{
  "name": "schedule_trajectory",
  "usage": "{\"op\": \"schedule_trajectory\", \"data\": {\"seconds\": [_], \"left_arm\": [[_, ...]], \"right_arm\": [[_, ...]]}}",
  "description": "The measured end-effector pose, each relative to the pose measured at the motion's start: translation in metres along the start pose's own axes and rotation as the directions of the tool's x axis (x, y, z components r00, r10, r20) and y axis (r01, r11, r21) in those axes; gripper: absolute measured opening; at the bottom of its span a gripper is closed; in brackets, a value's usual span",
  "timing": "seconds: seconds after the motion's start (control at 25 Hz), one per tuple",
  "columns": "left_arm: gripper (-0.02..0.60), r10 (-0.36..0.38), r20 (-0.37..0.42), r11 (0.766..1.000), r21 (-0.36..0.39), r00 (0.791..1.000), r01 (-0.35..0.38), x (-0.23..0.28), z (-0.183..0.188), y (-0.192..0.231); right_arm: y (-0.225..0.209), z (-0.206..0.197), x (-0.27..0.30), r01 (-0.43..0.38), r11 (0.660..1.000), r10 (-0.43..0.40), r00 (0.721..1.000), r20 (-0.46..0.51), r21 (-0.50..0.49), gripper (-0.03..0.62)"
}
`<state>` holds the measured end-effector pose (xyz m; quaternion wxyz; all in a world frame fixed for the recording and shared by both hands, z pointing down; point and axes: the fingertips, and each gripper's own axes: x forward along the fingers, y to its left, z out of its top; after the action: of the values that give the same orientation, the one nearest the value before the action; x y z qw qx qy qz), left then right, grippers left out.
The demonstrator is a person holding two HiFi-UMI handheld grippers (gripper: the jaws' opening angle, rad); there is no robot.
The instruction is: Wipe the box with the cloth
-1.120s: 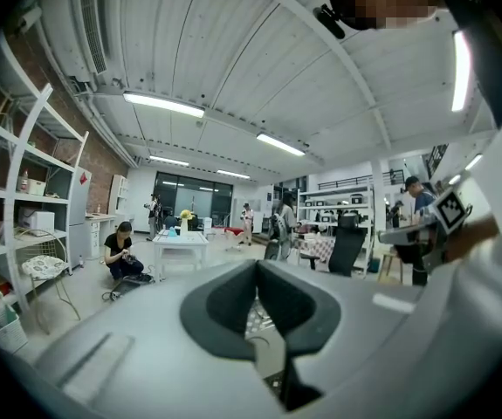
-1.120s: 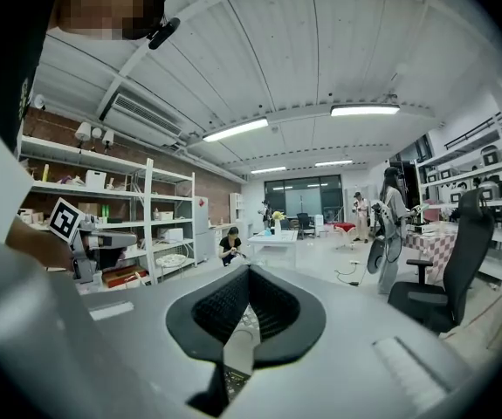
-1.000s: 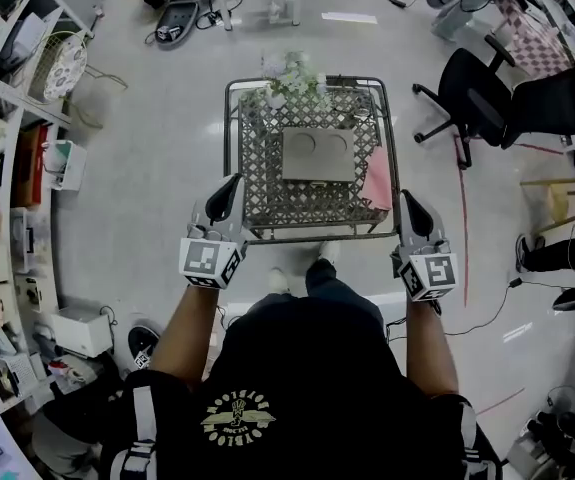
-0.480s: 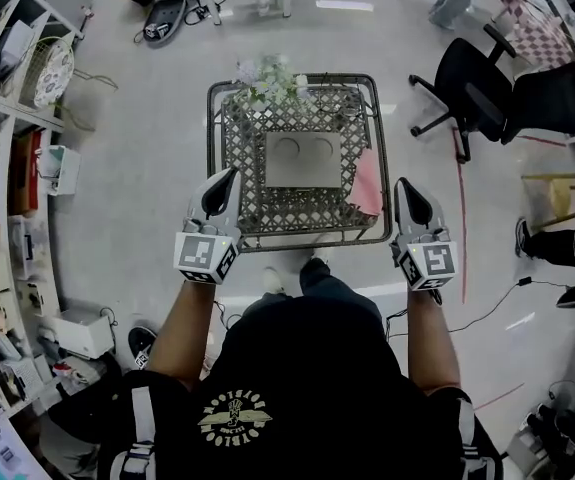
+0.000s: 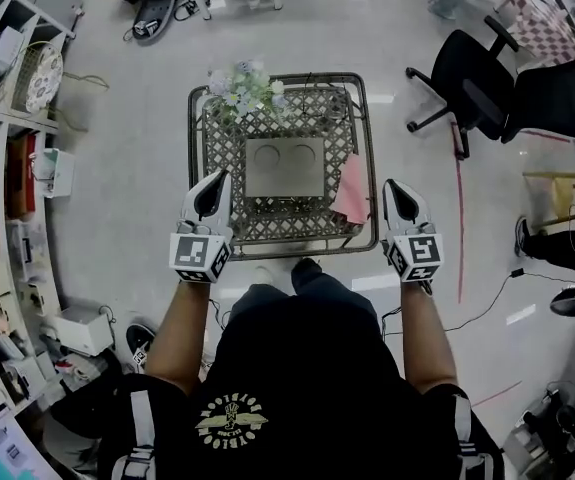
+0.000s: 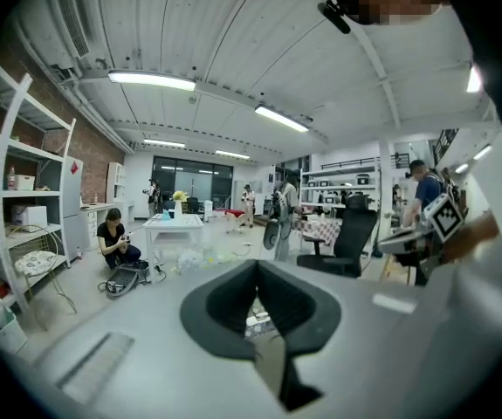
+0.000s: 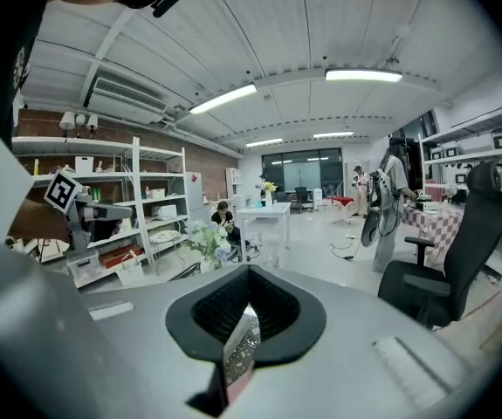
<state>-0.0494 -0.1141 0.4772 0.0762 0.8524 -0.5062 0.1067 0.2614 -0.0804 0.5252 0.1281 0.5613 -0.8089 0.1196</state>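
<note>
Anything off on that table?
Nothing damaged or spilled. The pink cloth lies askew by the lattice table's right edge; the box sits square in the middle.

box [image 5: 284, 167] ctr of table [image 5: 267, 230], cloth [image 5: 352, 190] on its r, flowers [image 5: 239, 90] behind-l

One box [image 5: 284, 166], one cloth [image 5: 351, 190], two tongs [image 5: 221, 176] [image 5: 392, 183]

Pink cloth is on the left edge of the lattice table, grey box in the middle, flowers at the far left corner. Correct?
One error: the pink cloth is on the right edge of the lattice table, not the left. The head view shows it. The grey box is in the middle and the flowers are at the far left corner, as you said.
</note>
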Motion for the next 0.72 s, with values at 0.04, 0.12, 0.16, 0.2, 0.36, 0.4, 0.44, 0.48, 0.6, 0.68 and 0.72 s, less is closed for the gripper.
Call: {"op": "schedule_trajectory", "data": {"seconds": [0.04,0.12,0.16,0.2,0.36,0.4,0.44,0.48,0.6,0.68,0.72], "left_arm": [[0.000,0.008,-0.004,1.000,-0.002,1.000,-0.008,0.004,-0.001,-0.002],[0.000,0.022,-0.013,1.000,-0.009,1.000,-0.022,0.009,-0.004,-0.005],[0.000,0.029,-0.018,0.999,-0.014,0.999,-0.029,0.011,-0.006,-0.007],[0.000,0.033,-0.025,0.999,-0.020,0.999,-0.034,0.013,-0.009,-0.009],[0.000,0.047,-0.061,0.998,-0.026,0.997,-0.049,0.018,-0.027,-0.008],[0.000,0.054,-0.070,0.998,-0.025,0.996,-0.056,0.018,-0.032,-0.005],[0.000,0.062,-0.077,0.998,-0.026,0.995,-0.064,0.018,-0.035,-0.002],[0.000,0.069,-0.082,0.997,-0.030,0.994,-0.072,0.017,-0.038,0.001],[0.000,0.076,-0.090,0.996,-0.035,0.993,-0.079,0.017,-0.041,0.006],[0.000,0.069,-0.096,0.997,-0.034,0.993,-0.072,0.017,-0.044,0.008],[0.000,0.064,-0.101,0.997,-0.031,0.993,-0.067,0.017,-0.045,0.009]], "right_arm": [[-0.006,-0.007,0.006,-0.009,1.000,0.009,1.000,-0.017,0.004,0.009],[-0.015,-0.023,0.015,-0.028,1.000,0.028,0.998,-0.053,0.011,0.009],[-0.018,-0.031,0.020,-0.037,0.999,0.038,0.997,-0.073,0.012,0.012],[-0.022,-0.040,0.024,-0.044,0.999,0.045,0.995,-0.094,0.014,0.025],[-0.033,-0.071,0.044,-0.054,0.997,0.061,0.984,-0.166,0.046,0.058],[-0.035,-0.079,0.049,-0.055,0.997,0.064,0.982,-0.179,0.055,0.067],[-0.036,-0.088,0.053,-0.057,0.996,0.068,0.979,-0.192,0.063,0.078],[-0.036,-0.096,0.057,-0.060,0.996,0.073,0.976,-0.207,0.071,0.089],[-0.035,-0.121,0.068,-0.070,0.992,0.095,0.961,-0.258,0.106,0.130],[-0.032,-0.139,0.074,-0.067,0.989,0.102,0.952,-0.290,0.128,0.166],[-0.031,-0.147,0.077,-0.063,0.989,0.102,0.947,-0.304,0.136,0.180]]}}
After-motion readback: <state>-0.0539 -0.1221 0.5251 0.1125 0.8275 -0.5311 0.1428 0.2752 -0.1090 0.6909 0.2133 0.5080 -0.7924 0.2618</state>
